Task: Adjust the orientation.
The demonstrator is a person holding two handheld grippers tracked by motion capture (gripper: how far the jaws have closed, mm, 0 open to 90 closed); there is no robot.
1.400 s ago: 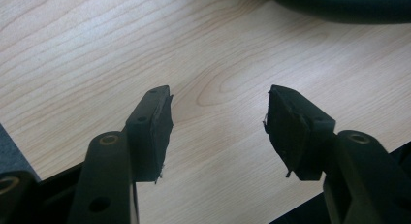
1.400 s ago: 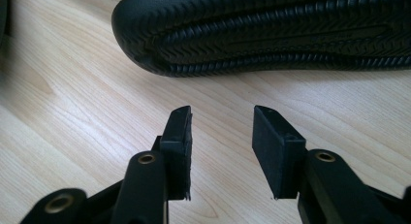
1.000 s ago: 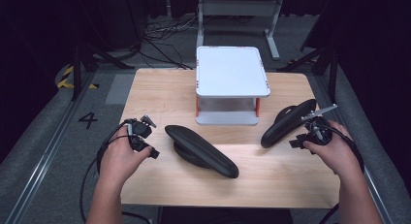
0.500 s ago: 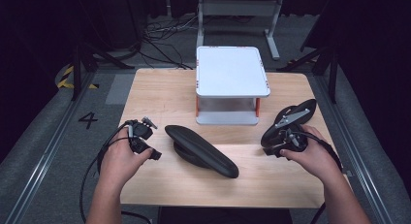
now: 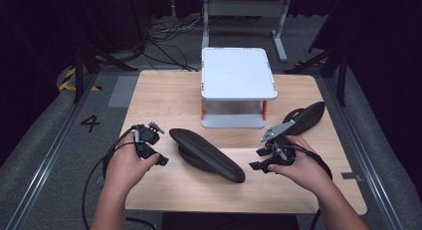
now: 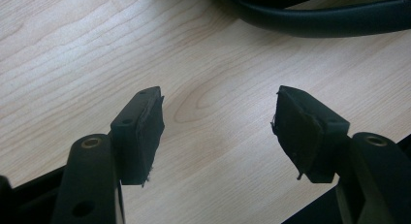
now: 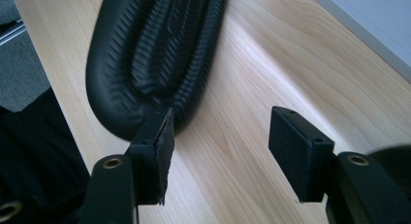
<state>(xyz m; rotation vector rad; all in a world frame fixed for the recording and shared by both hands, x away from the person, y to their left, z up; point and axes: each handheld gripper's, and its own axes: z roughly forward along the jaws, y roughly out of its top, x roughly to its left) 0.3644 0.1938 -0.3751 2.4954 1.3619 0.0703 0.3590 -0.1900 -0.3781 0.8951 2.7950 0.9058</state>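
Two black shoes lie on the wooden table (image 5: 164, 95). One shoe (image 5: 206, 155) lies at the middle front, ribbed sole up (image 7: 160, 54). The other shoe (image 5: 303, 118) rests at the right, behind my right hand. My right gripper (image 5: 259, 159) points left at the middle shoe's near end. Its jaws have just been opening and stand open (image 7: 220, 136) with only bare wood between them. My left gripper (image 5: 160, 143) sits left of the middle shoe, pointing at it. Its jaws opened slightly further and stand open (image 6: 218, 122) over bare wood, with the shoe's edge (image 6: 315, 20) ahead.
A white two-level stand (image 5: 238, 73) with orange posts sits at the back middle of the table; its edge shows in the right gripper view (image 7: 373, 20). Grey floor with rails and cables surrounds the table. A metal frame stands behind.
My right hand has moved left, away from the right shoe and towards the middle shoe, and its jaws have spread. The right shoe now lies alone. The left hand has stayed put.
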